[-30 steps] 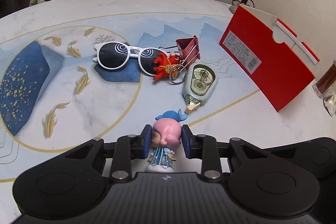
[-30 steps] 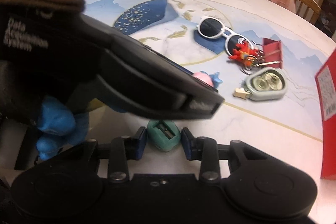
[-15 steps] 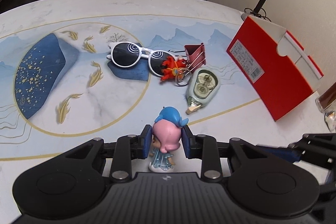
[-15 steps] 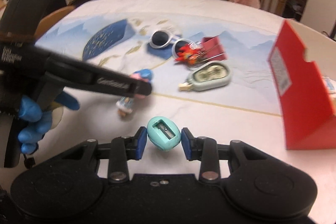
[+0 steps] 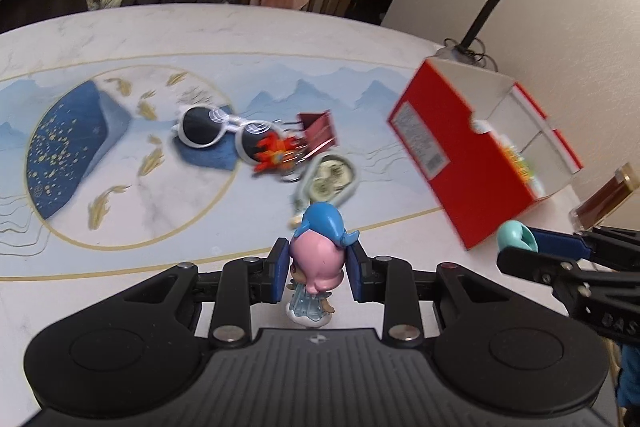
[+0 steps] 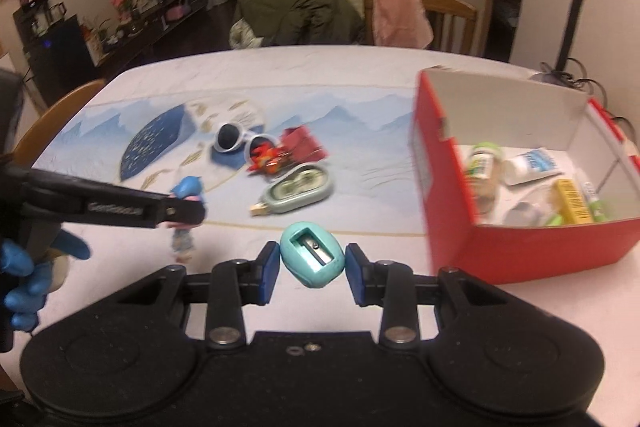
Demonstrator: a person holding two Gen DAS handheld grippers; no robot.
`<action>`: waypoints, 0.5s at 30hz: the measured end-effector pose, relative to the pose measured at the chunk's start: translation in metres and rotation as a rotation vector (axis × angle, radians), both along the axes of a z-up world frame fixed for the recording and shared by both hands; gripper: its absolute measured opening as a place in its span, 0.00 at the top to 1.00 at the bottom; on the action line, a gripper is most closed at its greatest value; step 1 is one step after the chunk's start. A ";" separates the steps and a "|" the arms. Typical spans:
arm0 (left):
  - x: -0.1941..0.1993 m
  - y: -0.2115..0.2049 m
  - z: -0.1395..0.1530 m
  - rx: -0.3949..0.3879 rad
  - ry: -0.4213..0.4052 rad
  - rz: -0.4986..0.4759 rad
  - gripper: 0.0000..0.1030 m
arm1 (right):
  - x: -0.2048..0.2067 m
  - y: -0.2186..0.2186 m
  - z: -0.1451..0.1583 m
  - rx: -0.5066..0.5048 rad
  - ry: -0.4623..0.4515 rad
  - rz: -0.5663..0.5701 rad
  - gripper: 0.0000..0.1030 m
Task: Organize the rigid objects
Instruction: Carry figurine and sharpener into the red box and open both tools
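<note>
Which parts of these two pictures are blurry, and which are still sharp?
Left wrist view: the sunglasses, red keychain figure and red box are smeared by motion blur, while the left gripper and its pink-haired figurine stay sharp. Right wrist view: the same table clutter is smeared, but the right gripper and teal pencil sharpener are crisp. Both show fisheye bending.

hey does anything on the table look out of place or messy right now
Yes. The white sunglasses, red crab keychain, red binder clip and correction tape lie in a loose jumble mid-table, outside the red box. Nothing looks spilled or broken.
</note>
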State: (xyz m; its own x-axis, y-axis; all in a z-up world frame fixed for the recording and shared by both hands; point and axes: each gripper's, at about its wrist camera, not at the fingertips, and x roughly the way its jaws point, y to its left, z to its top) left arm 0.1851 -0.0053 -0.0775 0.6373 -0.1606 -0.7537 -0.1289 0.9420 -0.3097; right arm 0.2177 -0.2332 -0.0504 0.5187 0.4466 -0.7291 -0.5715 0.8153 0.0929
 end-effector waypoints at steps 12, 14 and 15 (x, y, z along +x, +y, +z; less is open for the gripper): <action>0.032 -0.078 0.054 0.000 -0.072 -0.093 0.72 | 0.042 -0.072 0.027 0.027 -0.077 -0.049 0.67; 0.040 -0.093 0.062 0.007 -0.084 -0.106 0.72 | 0.051 -0.085 0.029 0.031 -0.086 -0.061 0.67; 0.045 -0.099 0.065 0.009 -0.090 -0.112 0.72 | 0.056 -0.092 0.030 0.033 -0.088 -0.068 0.67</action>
